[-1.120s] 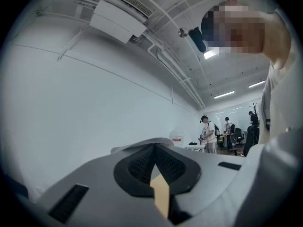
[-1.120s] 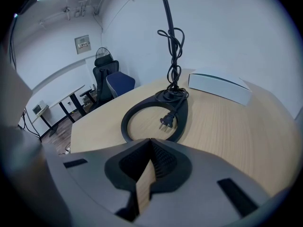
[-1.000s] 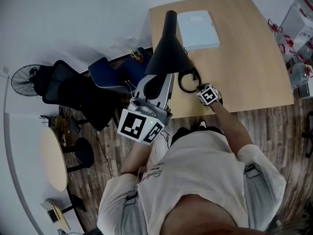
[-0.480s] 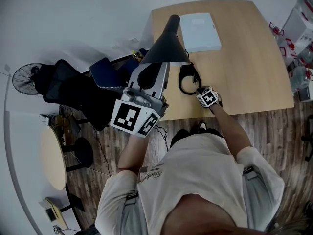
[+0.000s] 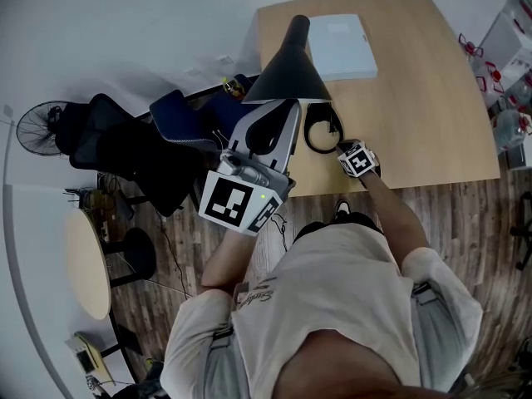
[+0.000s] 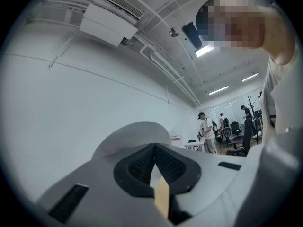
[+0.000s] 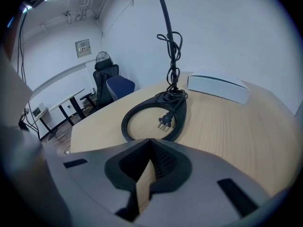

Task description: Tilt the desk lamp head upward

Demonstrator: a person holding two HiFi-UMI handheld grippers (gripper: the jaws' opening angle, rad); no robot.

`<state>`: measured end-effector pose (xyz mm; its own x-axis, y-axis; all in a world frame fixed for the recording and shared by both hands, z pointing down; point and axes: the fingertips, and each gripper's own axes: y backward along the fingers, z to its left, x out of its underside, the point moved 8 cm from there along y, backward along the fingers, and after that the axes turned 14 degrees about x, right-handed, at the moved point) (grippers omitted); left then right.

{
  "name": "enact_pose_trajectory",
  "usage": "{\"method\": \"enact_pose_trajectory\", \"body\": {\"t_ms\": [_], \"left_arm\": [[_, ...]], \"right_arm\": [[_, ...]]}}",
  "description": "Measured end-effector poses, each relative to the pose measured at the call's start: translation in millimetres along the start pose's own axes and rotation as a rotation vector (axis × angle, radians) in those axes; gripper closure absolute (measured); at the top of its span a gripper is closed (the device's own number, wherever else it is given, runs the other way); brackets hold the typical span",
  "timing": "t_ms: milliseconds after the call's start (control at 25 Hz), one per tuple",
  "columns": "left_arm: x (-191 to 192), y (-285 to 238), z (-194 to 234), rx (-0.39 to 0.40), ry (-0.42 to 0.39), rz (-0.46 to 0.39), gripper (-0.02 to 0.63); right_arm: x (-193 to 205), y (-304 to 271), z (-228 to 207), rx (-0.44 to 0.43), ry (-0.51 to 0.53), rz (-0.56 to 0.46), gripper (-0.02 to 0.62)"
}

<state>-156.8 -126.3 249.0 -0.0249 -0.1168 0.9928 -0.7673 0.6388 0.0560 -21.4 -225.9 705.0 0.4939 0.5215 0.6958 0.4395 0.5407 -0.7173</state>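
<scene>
Open-plan office, with people working in the background.
Past the right tool, office chairs and a fan are standing beyond the wooden tabletop. Ahead of the left tool, people are standing among desks under strip lights, with an air conditioner hanging above.

Lamp head, ring base and cable: black throughout. Desk recorded as pale wood with fine straight grain. Box white. Left gripper and right gripper: grey shells, black ribbed pads, black-and-white square markers. Floor dark brown planks. Chair blue
</scene>
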Motion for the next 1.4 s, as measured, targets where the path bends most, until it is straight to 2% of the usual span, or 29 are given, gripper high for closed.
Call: {"method": "enact_pose_trajectory", "body": {"t_ms": [200, 320, 440, 680, 840, 1040, 1240, 1320, 1400], "left_arm": [[16.8, 18.8, -8.9, 0.022, 0.047, 0.013, 0.591], [37.8, 33.7, -18.0, 0.059, 0.133, 0.046, 0.591], [62.2, 54.5, -29.4, 0.068, 0.216, 0.084, 0.591], [112.4, 91.6, -59.4, 0.067, 0.285, 0.162, 0.591], [140.1, 105.1, -75.5, 0.088, 0.349, 0.184, 0.591], [141.7, 111.7, -86.8, 0.088, 0.358, 0.164, 0.591], [133.6, 131.1, -92.8, 0.055, 0.343, 0.140, 0.591], [132.6, 139.6, -90.5, 0.028, 0.342, 0.133, 0.591], [131.5, 142.6, -87.2, 0.003, 0.340, 0.126, 0.591]], "right_arm": [[6.8, 26.3, 0.5, 0.024, -0.067, -0.046, 0.600], [13.6, 55.4, 11.3, 0.017, -0.074, -0.081, 0.600], [20.1, 93.0, 26.8, 0.021, -0.069, -0.109, 0.600], [25.7, 162.8, 57.0, 0.062, 0.013, -0.129, 0.600], [11.3, 206.3, 80.1, 0.070, -0.012, -0.200, 0.600], [-3.9, 261.0, 98.5, 0.116, -0.059, -0.245, 0.600], [-29.2, 298.6, 108.8, 0.105, -0.139, -0.338, 0.600], [-45.6, 308.3, 115.5, 0.095, -0.124, -0.373, 0.600], [-63.6, 317.5, 120.0, 0.095, -0.060, -0.418, 0.600]]}}
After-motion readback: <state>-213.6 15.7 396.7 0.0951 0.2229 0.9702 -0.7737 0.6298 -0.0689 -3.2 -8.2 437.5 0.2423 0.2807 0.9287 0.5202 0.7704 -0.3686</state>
